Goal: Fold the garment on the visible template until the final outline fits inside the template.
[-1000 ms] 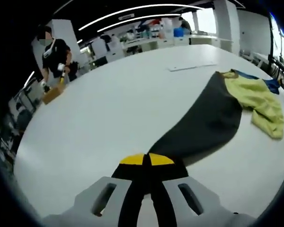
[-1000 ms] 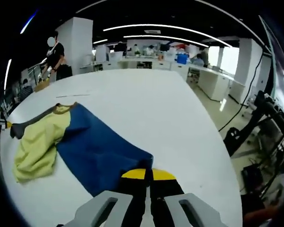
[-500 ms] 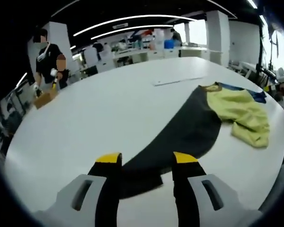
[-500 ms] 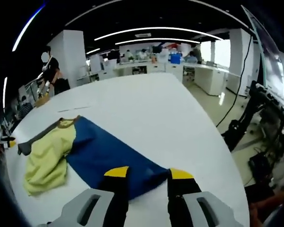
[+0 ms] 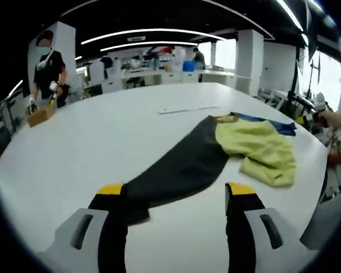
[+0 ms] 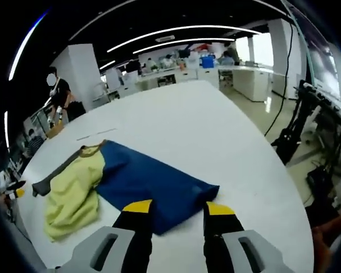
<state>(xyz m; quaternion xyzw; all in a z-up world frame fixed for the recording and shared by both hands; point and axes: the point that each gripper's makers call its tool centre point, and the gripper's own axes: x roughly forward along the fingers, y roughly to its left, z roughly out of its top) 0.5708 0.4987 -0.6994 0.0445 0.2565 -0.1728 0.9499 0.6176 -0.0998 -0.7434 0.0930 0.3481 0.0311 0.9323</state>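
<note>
Left gripper [image 5: 176,196] and right gripper [image 6: 173,209] spread wide, garment [image 5: 216,153] stretched lengthwise between them, flat on table [image 5: 102,131]

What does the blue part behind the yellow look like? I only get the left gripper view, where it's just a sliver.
Observer: In the right gripper view the blue sleeve is a broad panel lying flat on the white table, running out from the yellow middle.
Operator: Is anything gripping it?
Observer: No. The right gripper has its jaws open, and the sleeve's end lies between their yellow tips.
</note>
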